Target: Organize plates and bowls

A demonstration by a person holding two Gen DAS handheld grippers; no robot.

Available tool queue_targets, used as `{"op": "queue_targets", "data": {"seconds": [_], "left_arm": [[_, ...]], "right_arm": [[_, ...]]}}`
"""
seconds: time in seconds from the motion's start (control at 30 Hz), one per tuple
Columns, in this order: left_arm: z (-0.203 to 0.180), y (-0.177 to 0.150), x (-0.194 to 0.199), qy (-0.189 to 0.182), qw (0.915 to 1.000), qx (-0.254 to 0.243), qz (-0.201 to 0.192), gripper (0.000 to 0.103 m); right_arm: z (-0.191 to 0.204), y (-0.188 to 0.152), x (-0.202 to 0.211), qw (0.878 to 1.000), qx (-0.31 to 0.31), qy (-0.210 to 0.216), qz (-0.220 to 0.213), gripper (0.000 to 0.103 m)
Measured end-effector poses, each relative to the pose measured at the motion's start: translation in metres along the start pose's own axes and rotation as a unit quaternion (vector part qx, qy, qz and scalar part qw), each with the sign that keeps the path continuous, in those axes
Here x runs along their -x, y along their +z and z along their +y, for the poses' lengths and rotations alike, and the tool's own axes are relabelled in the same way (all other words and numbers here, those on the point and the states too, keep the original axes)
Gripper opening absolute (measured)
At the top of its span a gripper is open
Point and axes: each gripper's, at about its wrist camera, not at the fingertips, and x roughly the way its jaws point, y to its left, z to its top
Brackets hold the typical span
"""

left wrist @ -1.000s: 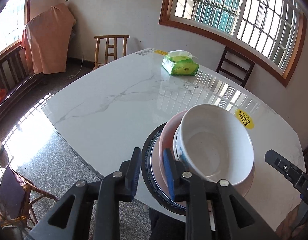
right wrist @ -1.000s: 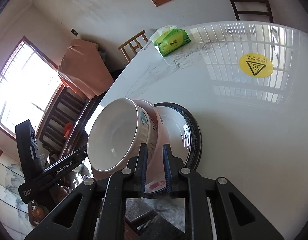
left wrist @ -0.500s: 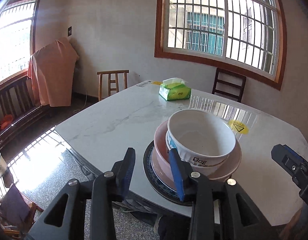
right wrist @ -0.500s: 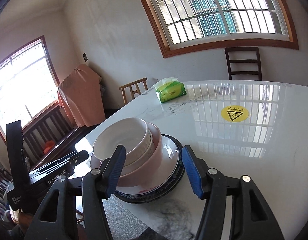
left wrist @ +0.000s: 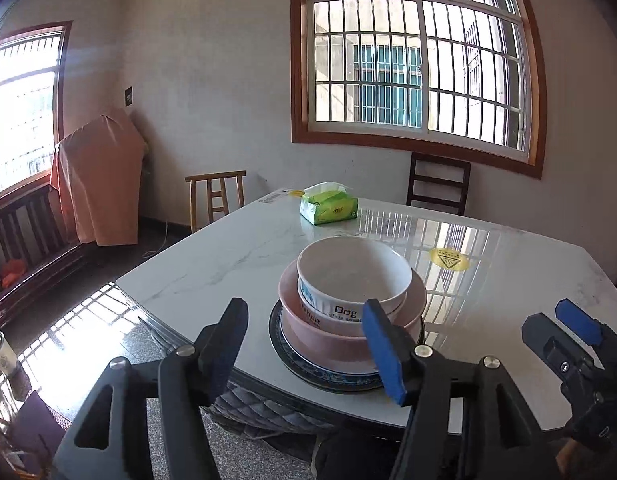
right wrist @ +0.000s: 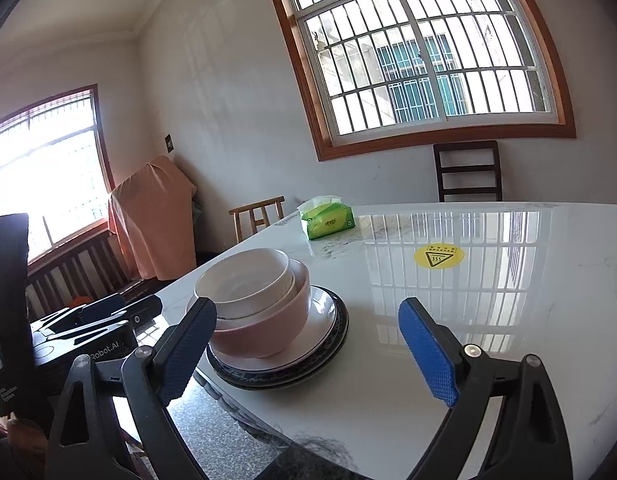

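White marble table (left wrist: 212,276) fills our left wrist view, and at its near edge we see the stack: a white bowl (left wrist: 354,276) nested in a pink bowl (left wrist: 328,338), on a white plate atop a dark-rimmed plate (left wrist: 308,372). Our left gripper (left wrist: 308,344) has its jaws opening, nothing pressed between them, the stack just beyond the tips. A green tissue pack (left wrist: 328,209) sits at the far side, a yellow sticker (left wrist: 448,259) to the right.

In the right wrist view, we find the right gripper (right wrist: 308,348) with jaws opening wide and empty. The same stack stands left of centre, the white plate (right wrist: 322,316) showing under the bowls.
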Motion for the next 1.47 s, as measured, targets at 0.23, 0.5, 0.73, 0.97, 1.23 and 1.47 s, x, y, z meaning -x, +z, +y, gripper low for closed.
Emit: {"op": "queue_targets", "data": {"seconds": [0.23,0.5,0.73,0.97,1.23,1.47], "left_arm": [[-0.008,0.007,0.017,-0.014,0.9997,-0.005,-0.017,0.069],[-0.017,0.005,0.027,-0.022,0.9994,-0.018,-0.023,0.070],[-0.022,0.003,0.035,-0.023,0.9991,-0.026,-0.024,0.084],[-0.026,0.002,0.039,-0.034,0.9990,-0.023,-0.017,0.084],[-0.035,-0.001,0.042,-0.039,0.9986,-0.028,-0.021,0.090],[-0.040,-0.002,0.042,-0.029,0.9990,-0.031,-0.015,0.090]], "right_arm": [[0.001,-0.003,0.021,1.000,0.008,0.002,-0.017,0.091],[0.004,-0.005,0.030,1.000,0.013,0.008,-0.024,0.093],[0.001,-0.004,0.034,0.999,0.010,0.007,-0.029,0.094],[-0.004,-0.008,0.037,1.000,0.005,0.005,-0.025,0.096],[-0.014,-0.013,0.043,1.000,-0.010,0.003,-0.024,0.096],[-0.021,-0.016,0.047,1.000,-0.020,0.003,-0.023,0.097]]}}
